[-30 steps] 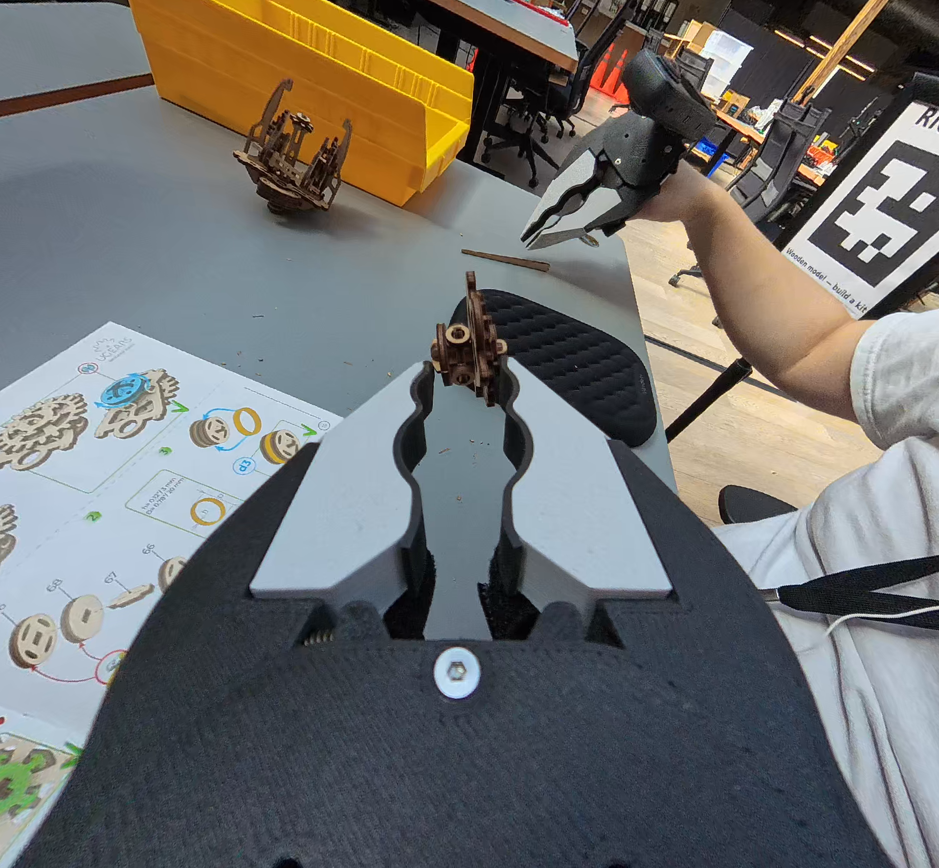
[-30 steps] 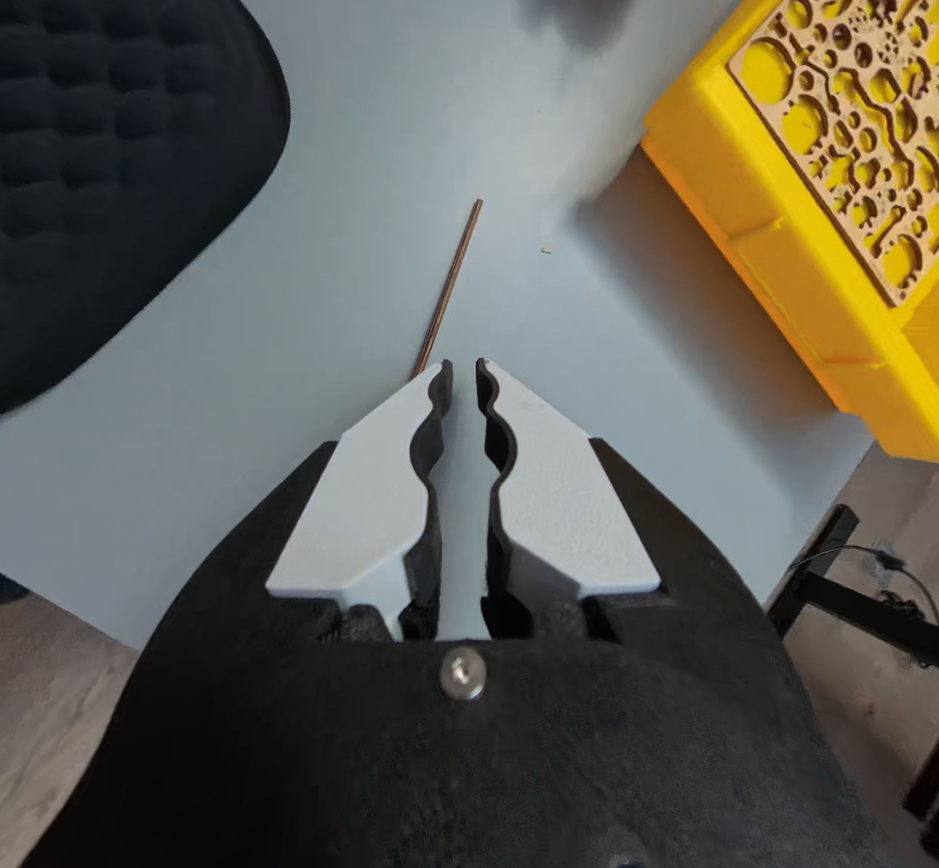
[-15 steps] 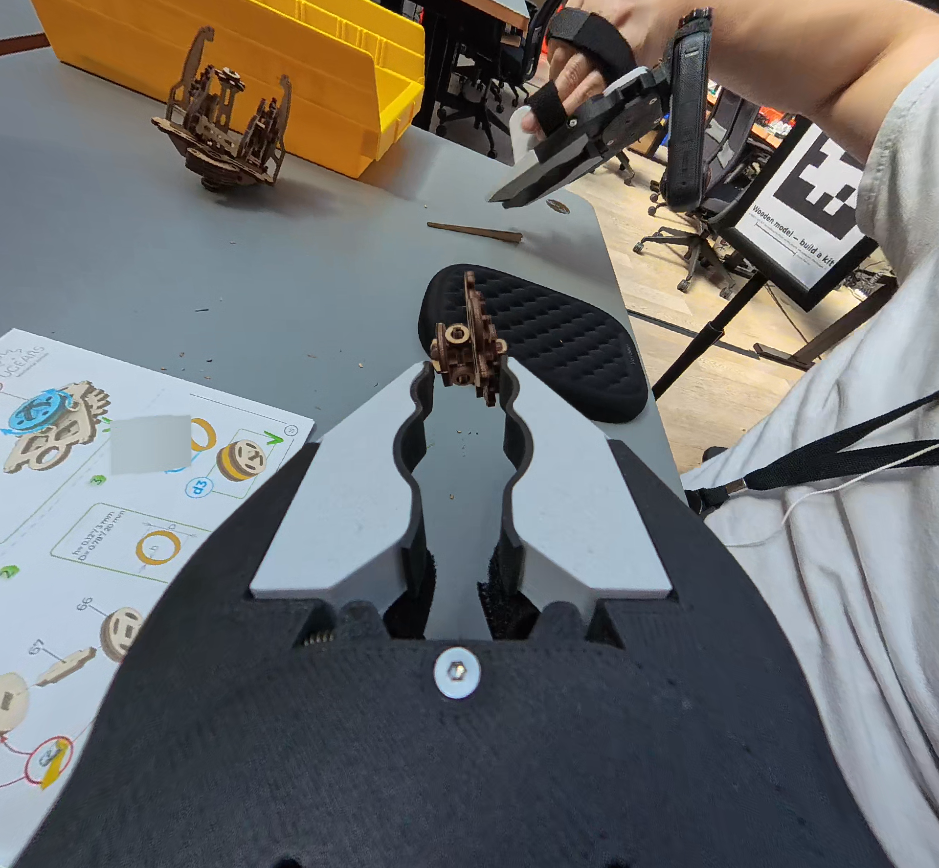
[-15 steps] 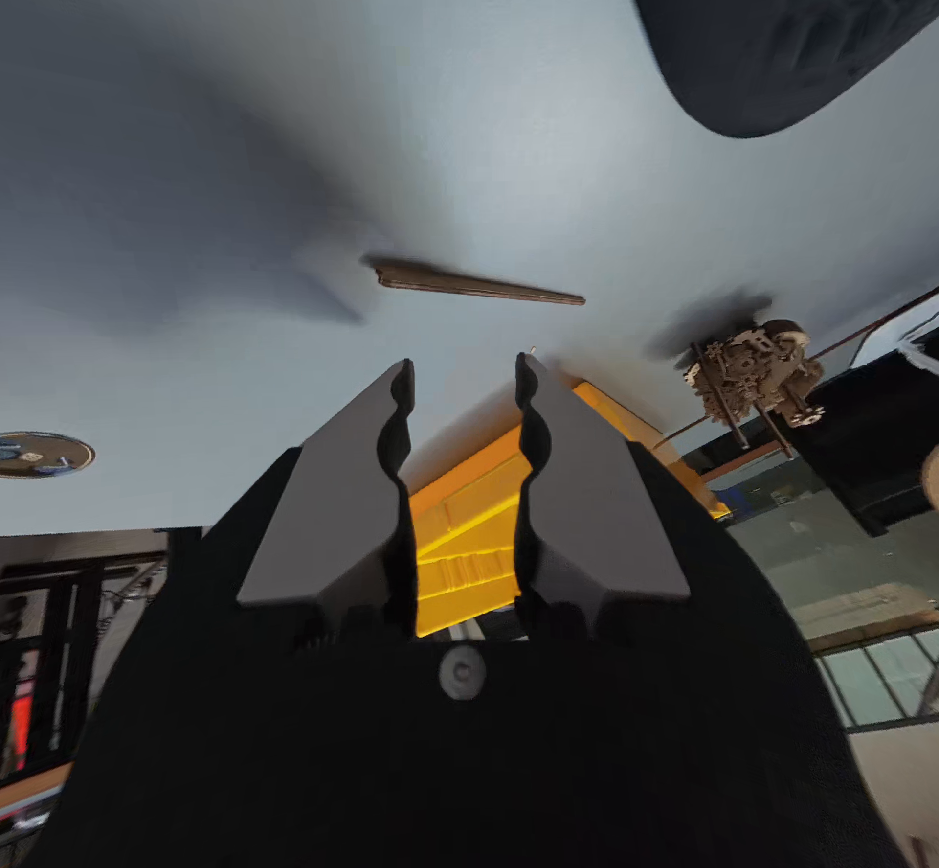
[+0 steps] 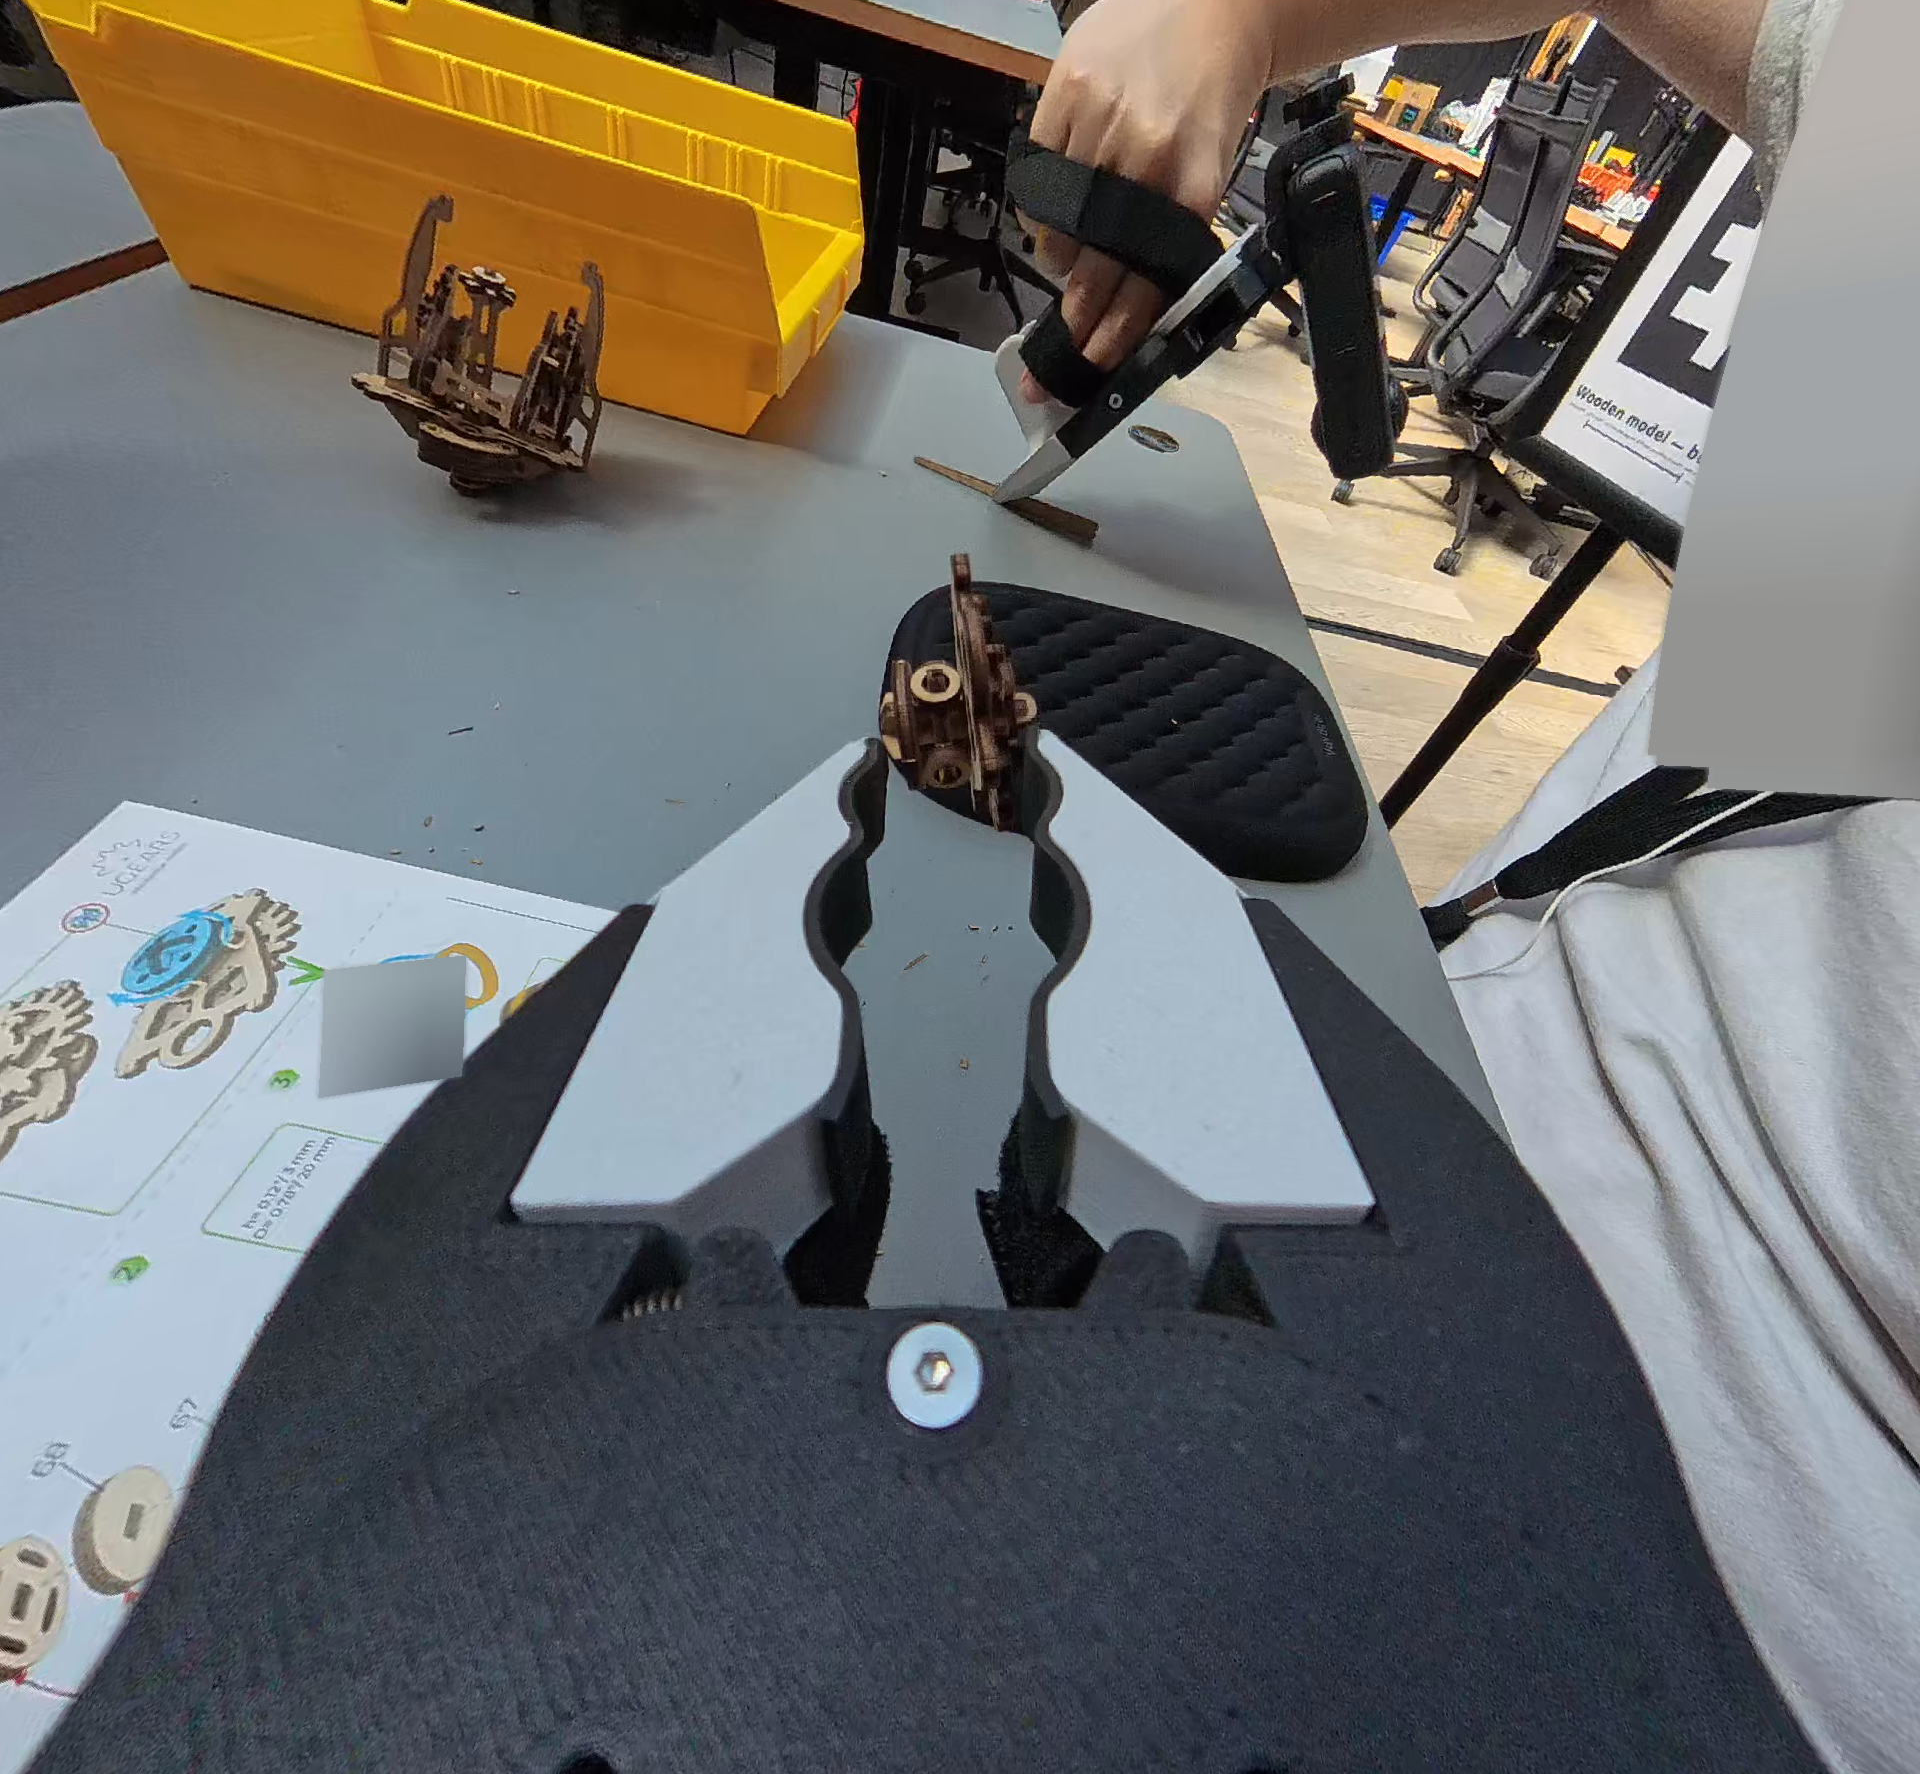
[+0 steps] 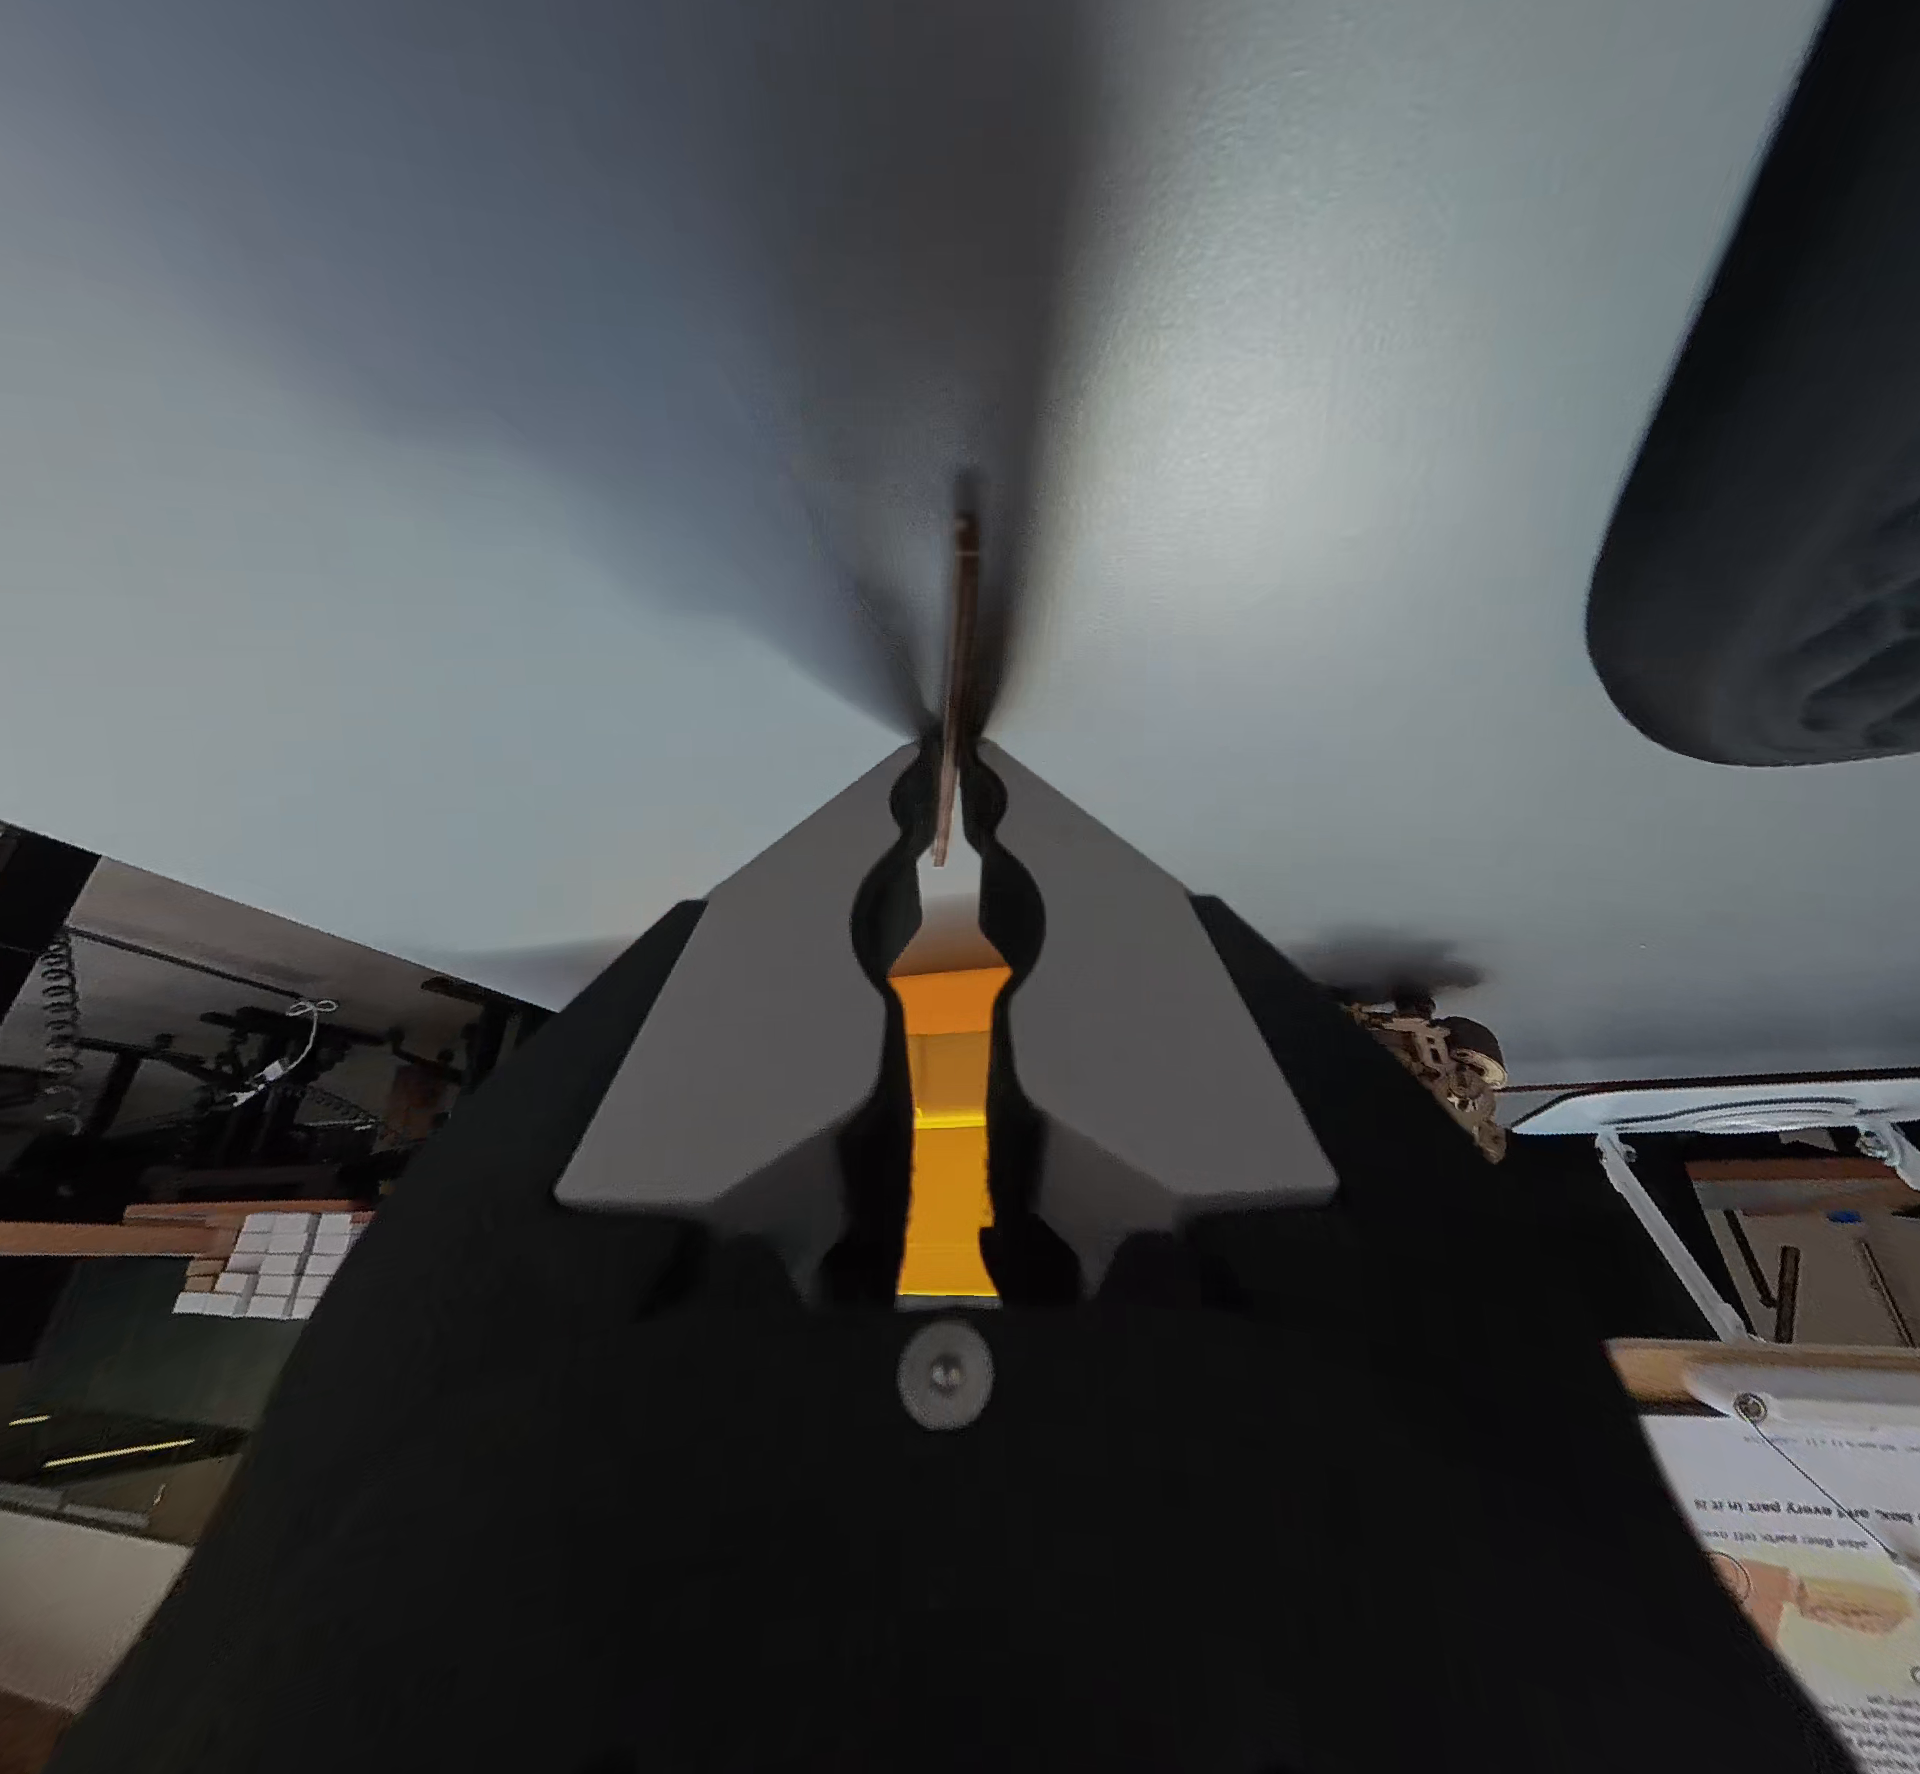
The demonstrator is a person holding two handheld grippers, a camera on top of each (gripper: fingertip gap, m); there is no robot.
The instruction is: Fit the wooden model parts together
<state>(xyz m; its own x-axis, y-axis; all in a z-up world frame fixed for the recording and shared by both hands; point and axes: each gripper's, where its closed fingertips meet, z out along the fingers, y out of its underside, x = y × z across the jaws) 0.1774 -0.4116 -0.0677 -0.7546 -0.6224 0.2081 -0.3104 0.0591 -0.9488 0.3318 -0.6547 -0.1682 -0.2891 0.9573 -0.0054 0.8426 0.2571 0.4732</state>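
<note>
Left hand-held gripper (image 5: 954,768) pinches a small wooden gear piece (image 5: 961,701) at its tips, above the grey surface (image 5: 312,602). Right hand-held gripper (image 6: 954,756), tips down at the surface, seems closed on the thin wooden stick (image 6: 961,644); view blurred. Half-built model (image 5: 483,374) stands beside yellow bin (image 5: 447,155).

The left wrist view looks from above the near edge of the surface (image 5: 312,644) toward the yellow bin (image 5: 468,197). The right wrist view sits close over the surface (image 6: 520,374), inverted, facing that bin (image 6: 945,1153); both share the thin wooden stick (image 5: 1023,503) (image 6: 961,644) and black pad (image 5: 1174,737) (image 6: 1787,477).
</note>
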